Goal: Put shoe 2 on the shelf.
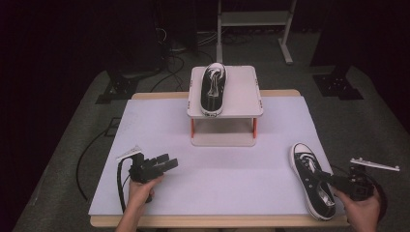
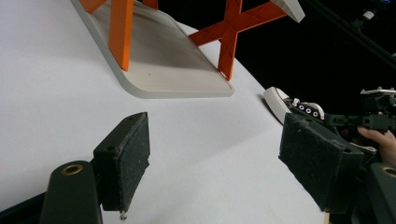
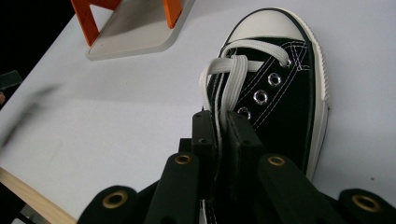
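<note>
High view, catalogued from largest to smallest: white table mat (image 1: 222, 159) covering most of the wooden table, its near edge of bare wood showing below my forearms. Small two-tier shelf (image 1: 241, 96) at the far middle of the mat, pale top and base joined by orange legs; in my left gripper view the same legs read as orange crosses above the pale base plate (image 2: 163, 70). One black canvas sneaker (image 1: 213, 89) lying on the left half of the shelf top, toe pointing away from me. Second black sneaker (image 1: 312, 180) flat on the mat at the near right corner, white toe cap pointing toward the shelf, well apart from it; my right gripper view shows its eyelets and its white laces (image 3: 231, 84) drawn up off the tongue. My right gripper (image 1: 333, 180), held in my right hand (image 1: 362, 210), sits over the shoe's opening; its jaws are clenched together on the bunched laces, which run straight down between the pads. My left gripper (image 1: 167, 162), held in my left hand (image 1: 140, 191), rests low over the near left of the mat, well apart from both shoes; its jaws stand released and wide with only bare mat between them.
</note>
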